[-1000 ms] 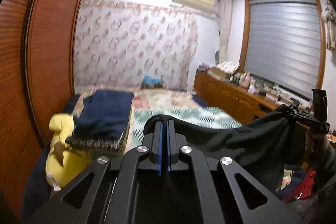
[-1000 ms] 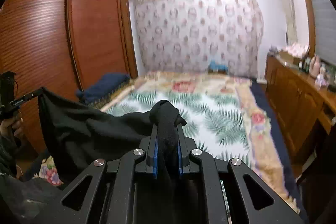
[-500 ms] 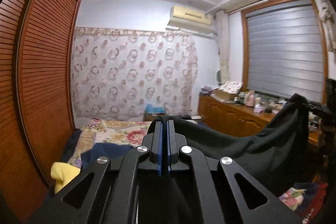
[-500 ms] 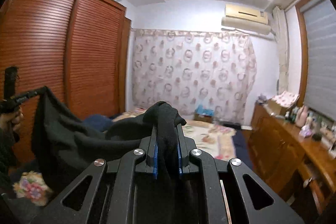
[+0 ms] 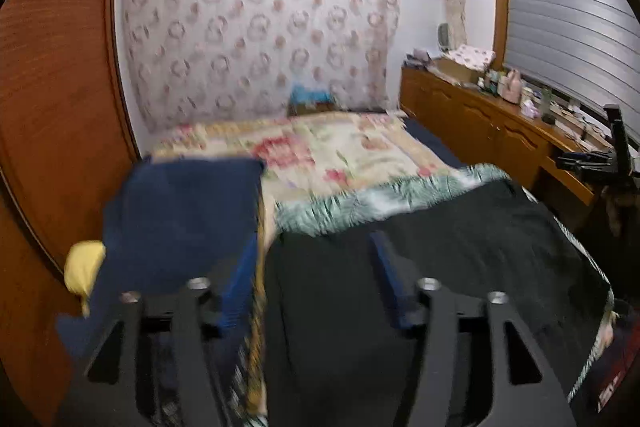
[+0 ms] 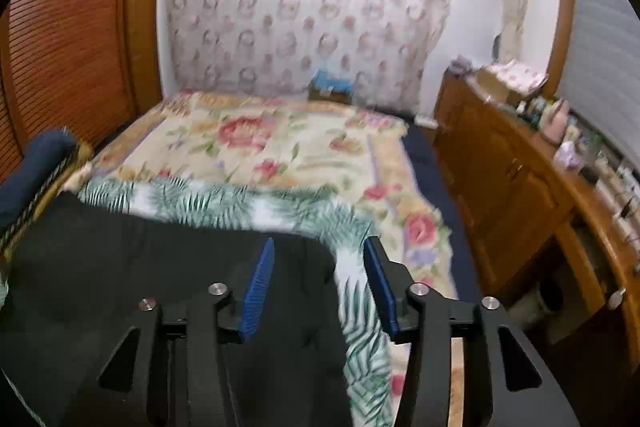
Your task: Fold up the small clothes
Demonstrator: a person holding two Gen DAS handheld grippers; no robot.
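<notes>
A black garment [image 5: 440,247] lies spread flat on the near end of the bed, over a leaf-print cloth [image 5: 360,199]. My left gripper [image 5: 314,251] hovers over the garment's left part. Its jaws are opening, and the blue pads stand clear of the fabric below. In the right wrist view my right gripper [image 6: 320,247] is over the garment's [image 6: 140,259] right corner. Its jaws are also opening, with only the garment edge and the leaf-print cloth [image 6: 240,203] beneath the gap. The right gripper [image 5: 568,161] also shows at the far right of the left wrist view.
A stack of dark blue folded clothes [image 5: 180,207] sits at the bed's left edge beside a yellow item [image 5: 82,267]. The floral blanket [image 6: 260,147] covers the far bed. A wooden wardrobe [image 6: 72,39] stands at the left, and a cluttered dresser [image 6: 520,179] at the right.
The black garment was held up, stretched between both shut grippers. Now it lies flat on the bed, both grippers have swung forward and down, and both pairs of jaws have parted.
</notes>
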